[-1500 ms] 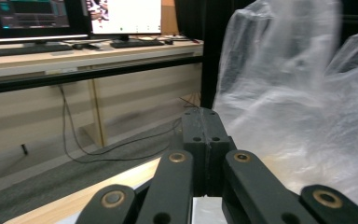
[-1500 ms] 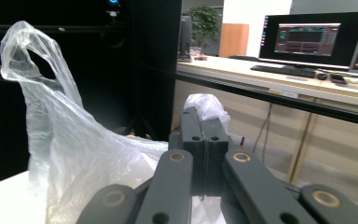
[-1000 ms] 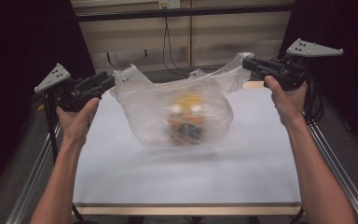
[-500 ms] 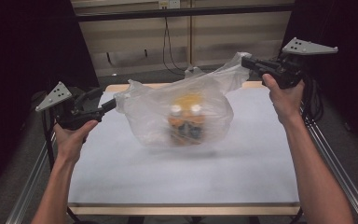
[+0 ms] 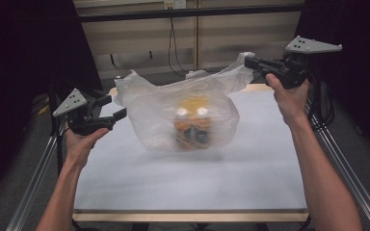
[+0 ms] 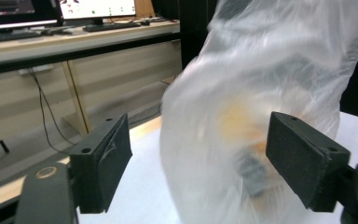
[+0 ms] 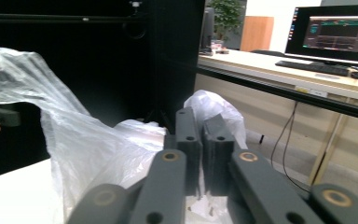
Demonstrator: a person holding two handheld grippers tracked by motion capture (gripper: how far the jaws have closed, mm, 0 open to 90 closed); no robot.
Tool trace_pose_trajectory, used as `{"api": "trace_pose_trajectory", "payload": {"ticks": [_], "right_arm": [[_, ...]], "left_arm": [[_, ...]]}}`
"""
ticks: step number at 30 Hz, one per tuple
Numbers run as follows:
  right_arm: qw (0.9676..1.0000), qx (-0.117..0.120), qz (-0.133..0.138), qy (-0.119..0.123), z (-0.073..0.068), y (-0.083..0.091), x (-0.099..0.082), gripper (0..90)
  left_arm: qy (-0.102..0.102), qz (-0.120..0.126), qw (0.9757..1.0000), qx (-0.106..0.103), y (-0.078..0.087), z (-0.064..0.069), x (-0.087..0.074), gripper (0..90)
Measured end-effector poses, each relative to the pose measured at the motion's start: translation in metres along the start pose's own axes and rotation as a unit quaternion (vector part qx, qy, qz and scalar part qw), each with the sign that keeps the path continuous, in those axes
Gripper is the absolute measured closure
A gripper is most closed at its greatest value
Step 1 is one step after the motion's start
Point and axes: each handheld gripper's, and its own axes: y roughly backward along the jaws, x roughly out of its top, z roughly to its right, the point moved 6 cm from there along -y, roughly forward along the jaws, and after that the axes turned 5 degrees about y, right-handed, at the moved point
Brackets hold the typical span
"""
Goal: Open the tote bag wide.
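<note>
A clear plastic bag (image 5: 173, 106) hangs over the white table (image 5: 173, 183) with an orange and yellow object (image 5: 192, 122) inside it. My right gripper (image 5: 248, 61) is shut on the bag's right top corner and holds it up; in the right gripper view the jaws (image 7: 204, 123) pinch the film of the bag (image 7: 74, 135). My left gripper (image 5: 112, 107) sits low at the bag's left side. Its jaws have just been opening and stand wide apart. In the left gripper view (image 6: 198, 154) the bag (image 6: 261, 70) hangs blurred just beyond the pads, which do not press on it.
Metal frame rails (image 5: 33, 178) run along both sides of the table. Pale cabinets with dangling cables (image 5: 173, 33) stand behind it. A desk with monitors (image 7: 338, 32) is off to the side.
The left gripper has let go of the bag's left corner, opened and sunk toward the table. The bag's left side has slumped. The right gripper has stayed put, still gripping.
</note>
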Motion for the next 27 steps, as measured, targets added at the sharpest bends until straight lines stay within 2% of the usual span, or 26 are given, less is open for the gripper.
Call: {"api": "trace_pose_trajectory", "payload": {"ticks": [1, 2, 4, 5, 6, 7, 8, 9, 12, 13, 14, 16, 18, 21, 22, 24, 25, 27], "right_arm": [[1.0000, 0.005, -0.002, 0.004, -0.003, -0.001, 0.000, 83.5], [1.0000, 0.008, -0.004, 0.005, -0.004, -0.002, -0.001, 81.0], [0.9999, 0.010, -0.007, 0.004, -0.005, -0.002, -0.003, 76.0], [0.9999, 0.010, -0.007, 0.004, -0.005, -0.002, -0.003, 76.0], [0.9999, 0.011, -0.013, 0.002, -0.007, -0.001, -0.007, 65.0], [0.9999, 0.011, -0.013, 0.002, -0.007, -0.001, -0.007, 65.0], [0.9998, 0.013, -0.013, -0.001, -0.007, 0.000, -0.008, 58.8], [0.9997, 0.009, -0.021, -0.001, -0.008, 0.005, -0.014, 48.3], [0.9996, 0.005, -0.029, 0.001, -0.009, 0.011, -0.020, 43.2], [0.9995, -0.002, -0.030, -0.002, -0.007, 0.019, -0.024, 37.9], [0.9995, -0.002, -0.030, -0.002, -0.007, 0.019, -0.024, 37.9], [0.9995, -0.002, -0.029, -0.009, -0.007, 0.030, -0.031, 35.9], [0.9994, -0.006, -0.034, -0.007, -0.008, 0.031, -0.035, 34.7], [0.9988, 0.002, -0.047, -0.011, -0.019, 0.031, -0.052, 34.1], [0.9988, 0.002, -0.047, -0.011, -0.019, 0.031, -0.052, 34.1], [0.9977, 0.029, -0.060, -0.014, -0.029, 0.024, -0.065, 37.3], [0.9970, 0.038, -0.066, -0.012, -0.033, 0.021, -0.067, 37.3], [0.9965, 0.043, -0.070, -0.009, -0.037, 0.017, -0.069, 37.3]], "left_arm": [[-0.004, 0.000, 1.0000, -0.001, -0.004, 0.000, 0.002, 22.9], [-0.009, -0.004, 0.9999, -0.005, -0.011, 0.000, 0.005, 29.2], [-0.004, 0.003, 0.9999, -0.011, -0.016, 0.001, 0.008, 50.3], [-0.004, 0.003, 0.9999, -0.011, -0.016, 0.001, 0.008, 65.5], [-0.002, 0.004, 0.9998, -0.018, -0.018, 0.000, 0.011, 80.7], [-0.002, 0.004, 0.9998, -0.018, -0.018, 0.000, 0.011, 88.2], [-0.001, 0.003, 0.9997, -0.024, -0.020, 0.002, 0.012, 88.2], [0.000, 0.001, 0.9998, -0.022, -0.021, 0.002, 0.012, 90.0], [-0.002, -0.008, 0.9999, -0.015, -0.022, 0.004, 0.011, 90.0], [0.003, -0.007, 0.9999, -0.011, -0.022, 0.003, 0.010, 90.0], [0.003, -0.009, 0.9999, -0.011, -0.022, 0.002, 0.010, 90.0], [0.012, 0.000, 0.9998, -0.015, -0.019, 0.000, 0.012, 90.0], [0.013, 0.000, 0.9999, -0.009, -0.018, -0.001, 0.012, 90.0], [0.014, -0.006, 0.9998, -0.012, -0.019, -0.001, 0.009, 90.0], [0.014, -0.006, 0.9998, -0.012, -0.019, -0.001, 0.009, 90.0], [0.016, -0.003, 0.9997, -0.019, -0.022, 0.001, 0.010, 90.0], [0.014, -0.004, 0.9998, -0.016, -0.022, 0.001, 0.010, 90.0], [0.016, -0.005, 0.9996, -0.023, -0.023, 0.003, 0.009, 90.0]]}}
